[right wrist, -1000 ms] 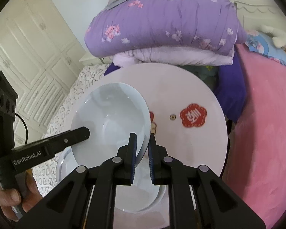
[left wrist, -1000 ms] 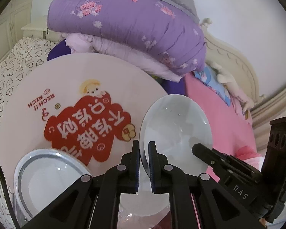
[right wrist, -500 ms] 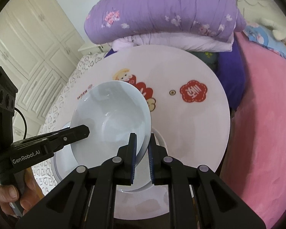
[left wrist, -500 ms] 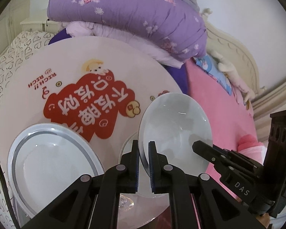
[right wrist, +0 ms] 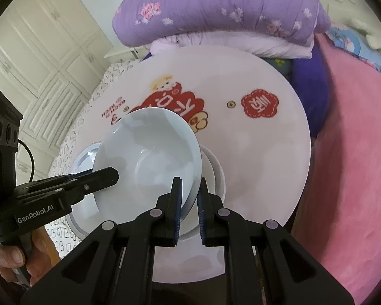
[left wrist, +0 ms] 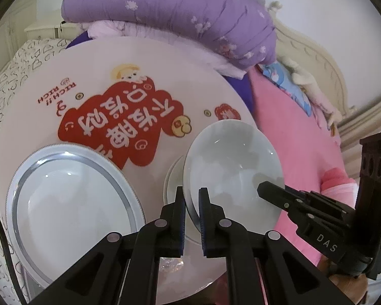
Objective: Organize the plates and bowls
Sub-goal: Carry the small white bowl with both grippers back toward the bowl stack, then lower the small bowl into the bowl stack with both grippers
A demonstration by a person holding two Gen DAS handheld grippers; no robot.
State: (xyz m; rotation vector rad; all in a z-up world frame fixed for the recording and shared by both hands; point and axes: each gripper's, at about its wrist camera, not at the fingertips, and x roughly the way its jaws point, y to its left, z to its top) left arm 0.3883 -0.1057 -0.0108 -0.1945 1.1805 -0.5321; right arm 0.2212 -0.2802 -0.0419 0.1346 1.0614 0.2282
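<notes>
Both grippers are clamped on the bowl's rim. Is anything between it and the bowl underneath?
Nothing visible. The held bowl hangs tilted over the second bowl on the round table. The rimmed plate sits off to the left, clear of the path.

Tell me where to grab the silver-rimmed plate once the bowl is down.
Take the silver-rimmed plate by its near rim, probably coming low from the table's front edge, one finger over and one under. It lies flat and shallow, so only the thin rim offers a pinch. The left gripper, now shut on the bowl, is closest.
</notes>
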